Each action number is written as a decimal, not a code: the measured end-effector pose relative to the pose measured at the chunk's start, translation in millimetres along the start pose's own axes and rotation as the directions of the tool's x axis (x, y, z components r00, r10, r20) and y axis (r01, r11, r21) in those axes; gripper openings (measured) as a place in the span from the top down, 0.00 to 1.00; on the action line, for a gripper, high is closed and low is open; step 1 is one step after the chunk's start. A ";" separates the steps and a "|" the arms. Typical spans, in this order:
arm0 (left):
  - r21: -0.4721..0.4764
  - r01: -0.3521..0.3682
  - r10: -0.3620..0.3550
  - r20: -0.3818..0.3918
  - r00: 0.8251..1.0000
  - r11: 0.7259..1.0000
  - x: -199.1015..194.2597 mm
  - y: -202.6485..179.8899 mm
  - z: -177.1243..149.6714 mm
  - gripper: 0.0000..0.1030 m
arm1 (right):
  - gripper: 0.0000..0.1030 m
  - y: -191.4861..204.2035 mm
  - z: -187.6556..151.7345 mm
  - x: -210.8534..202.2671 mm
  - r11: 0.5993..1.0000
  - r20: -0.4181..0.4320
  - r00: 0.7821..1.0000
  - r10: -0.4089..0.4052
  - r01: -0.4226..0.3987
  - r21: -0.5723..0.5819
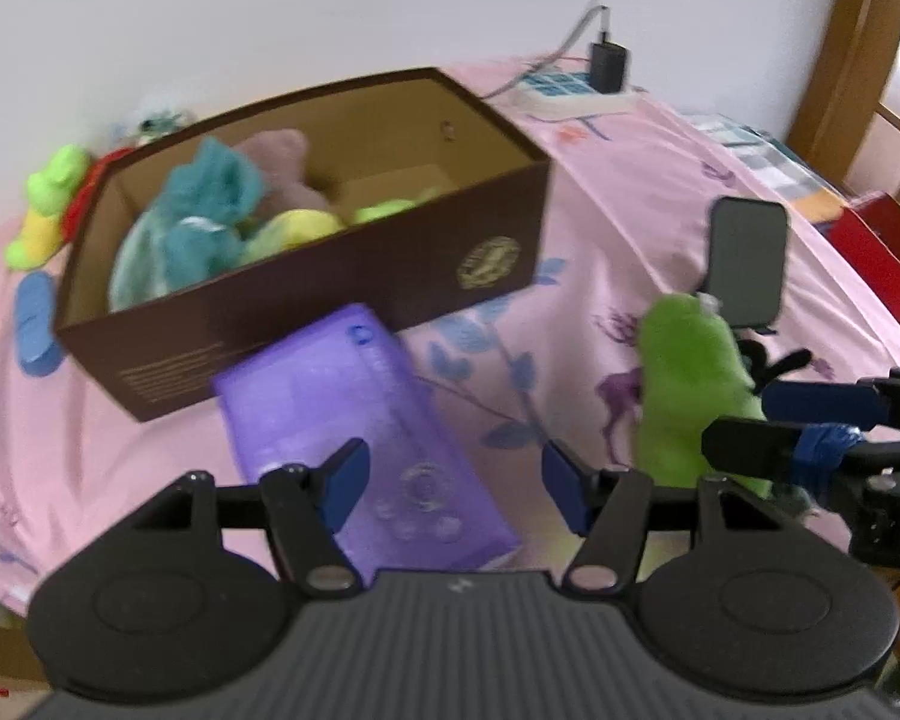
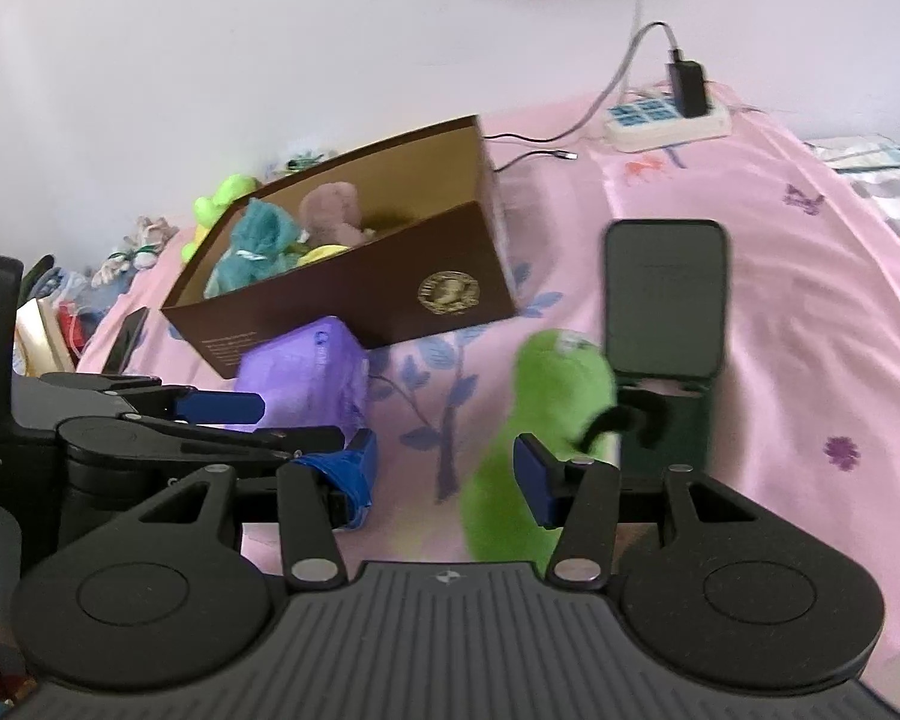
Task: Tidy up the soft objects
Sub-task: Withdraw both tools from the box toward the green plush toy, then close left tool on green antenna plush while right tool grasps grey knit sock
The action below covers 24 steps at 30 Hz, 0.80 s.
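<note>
An open brown box point(image 1: 342, 294) point(image 2: 354, 300) on the pink sheet holds a teal plush point(image 1: 204, 210), a mauve plush point(image 2: 330, 210) and yellow-green ones. A purple soft pack point(image 1: 354, 414) point(image 2: 306, 366) lies against the box's front, below my left gripper point(image 1: 456, 483), which is open with its left finger over the pack. A green plush point(image 1: 684, 390) point(image 2: 540, 414) stands to the right. My right gripper point(image 2: 444, 480) is open, and its right finger overlaps the plush without pressing it. Each gripper also shows in the other view: right gripper point(image 1: 744, 420), left gripper point(image 2: 300, 420).
A black phone on a stand point(image 1: 747, 264) point(image 2: 666, 300) rises just behind the green plush. A power strip with a charger point(image 1: 576, 93) point(image 2: 666, 120) lies at the back. Another green-yellow plush point(image 1: 48, 204) sits behind the box. A red box point(image 1: 870, 246) is at the right.
</note>
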<state>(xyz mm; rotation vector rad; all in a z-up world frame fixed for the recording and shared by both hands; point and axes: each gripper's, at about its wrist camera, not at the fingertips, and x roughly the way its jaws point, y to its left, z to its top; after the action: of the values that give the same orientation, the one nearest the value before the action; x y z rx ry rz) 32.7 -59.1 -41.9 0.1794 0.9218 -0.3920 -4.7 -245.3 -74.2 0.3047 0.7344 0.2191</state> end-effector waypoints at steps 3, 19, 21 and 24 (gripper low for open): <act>0.029 0.032 -0.031 -0.012 0.999 0.999 5.8 -12.1 0.7 0.38 | 0.66 -12.3 -2.4 -5.0 0.999 -0.001 1.000 -0.026 0.026 0.025; 0.112 0.222 -0.217 -0.058 0.974 0.969 26.6 -61.0 9.9 0.36 | 0.66 -82.9 -19.7 -19.0 0.977 -0.065 0.981 -0.182 0.188 0.100; 0.128 0.236 -0.229 -0.071 0.971 0.963 30.2 -69.0 11.5 0.36 | 0.66 -90.7 -21.7 -14.0 0.975 -0.087 0.981 -0.175 0.185 0.122; 0.139 0.263 -0.254 -0.082 0.964 0.955 32.5 -78.1 12.6 0.36 | 0.66 -102.0 -24.2 -7.4 0.972 -0.107 0.985 -0.139 0.156 0.175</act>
<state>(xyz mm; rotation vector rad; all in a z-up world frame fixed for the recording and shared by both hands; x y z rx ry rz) 28.1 -142.8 -59.2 0.2093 0.9826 -0.7027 -17.6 -338.0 -122.0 0.4151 0.8688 0.0245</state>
